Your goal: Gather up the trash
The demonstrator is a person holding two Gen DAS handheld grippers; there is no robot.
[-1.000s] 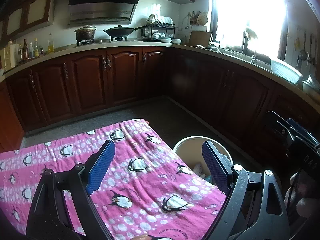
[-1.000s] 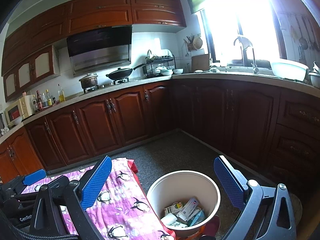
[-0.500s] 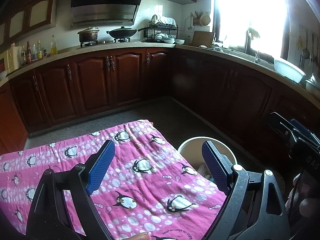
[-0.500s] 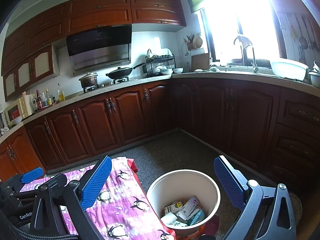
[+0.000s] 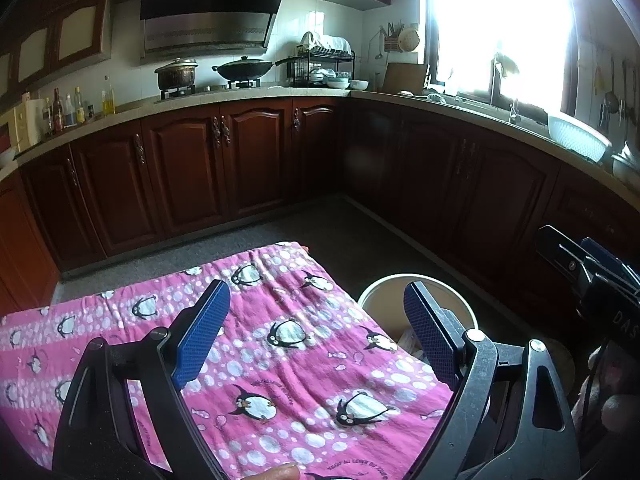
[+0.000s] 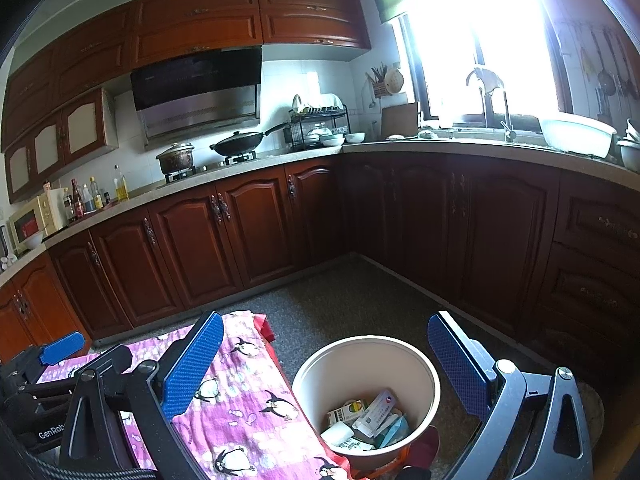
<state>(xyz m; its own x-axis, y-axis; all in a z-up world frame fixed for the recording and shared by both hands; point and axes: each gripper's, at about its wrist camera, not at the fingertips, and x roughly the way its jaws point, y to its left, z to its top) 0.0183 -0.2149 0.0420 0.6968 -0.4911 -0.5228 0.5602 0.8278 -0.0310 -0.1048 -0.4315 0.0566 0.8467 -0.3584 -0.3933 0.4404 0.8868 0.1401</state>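
A cream round bin [image 6: 366,339] stands on the floor beside a table under a pink penguin cloth [image 6: 240,412]. Several pieces of trash [image 6: 372,416], cartons and small boxes, lie at its bottom. My right gripper [image 6: 324,364] hangs open above the bin's near left rim, with nothing between its blue pads. My left gripper [image 5: 316,332] is open over the pink cloth [image 5: 288,380], also holding nothing. In the left wrist view the bin [image 5: 384,308] shows partly behind the right finger. No loose trash is visible on the cloth.
Dark wooden cabinets [image 6: 240,232] run along the back and right walls under a stone counter [image 6: 440,148] with a pot, a wok, a dish rack and bowls. Grey floor [image 6: 352,296] lies between table and cabinets. A person's hand [image 5: 616,400] shows at the right edge.
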